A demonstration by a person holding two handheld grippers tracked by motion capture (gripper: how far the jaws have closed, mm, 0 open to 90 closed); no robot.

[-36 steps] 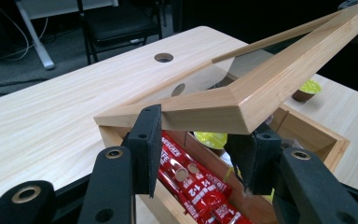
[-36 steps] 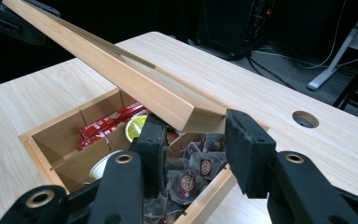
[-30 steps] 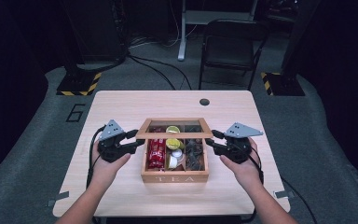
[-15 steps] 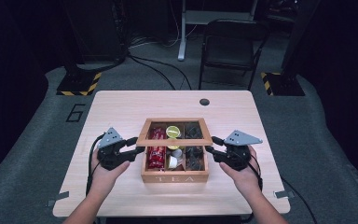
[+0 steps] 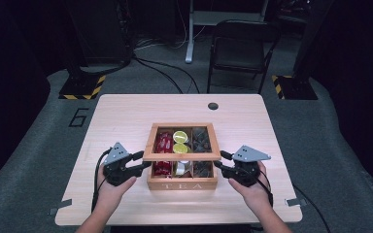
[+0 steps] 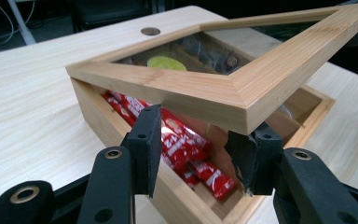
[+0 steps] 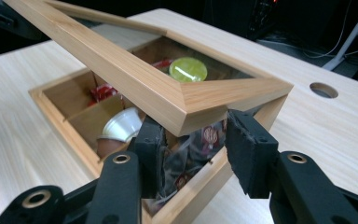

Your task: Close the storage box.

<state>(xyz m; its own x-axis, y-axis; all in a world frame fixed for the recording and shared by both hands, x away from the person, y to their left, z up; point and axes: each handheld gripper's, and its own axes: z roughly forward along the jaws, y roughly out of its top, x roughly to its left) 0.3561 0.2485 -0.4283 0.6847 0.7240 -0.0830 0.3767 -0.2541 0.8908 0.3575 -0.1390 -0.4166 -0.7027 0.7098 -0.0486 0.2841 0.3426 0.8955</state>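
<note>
Tea box [image 5: 182, 183] sits mid-bench [image 5: 126, 111], its lid [image 5: 181, 156] tilted up off the front edge. Left gripper [image 5: 143, 160] and right gripper [image 5: 221, 161] each clamp a front lid corner (bare bench on either side).

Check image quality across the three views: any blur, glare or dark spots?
High view: table evenly lit, surroundings near black, tea box soft. Left gripper view: jaws close and soft, lid sharp, its glass reflecting faintly. Right gripper view: near jaws blurred, green capsule sharp.
</note>
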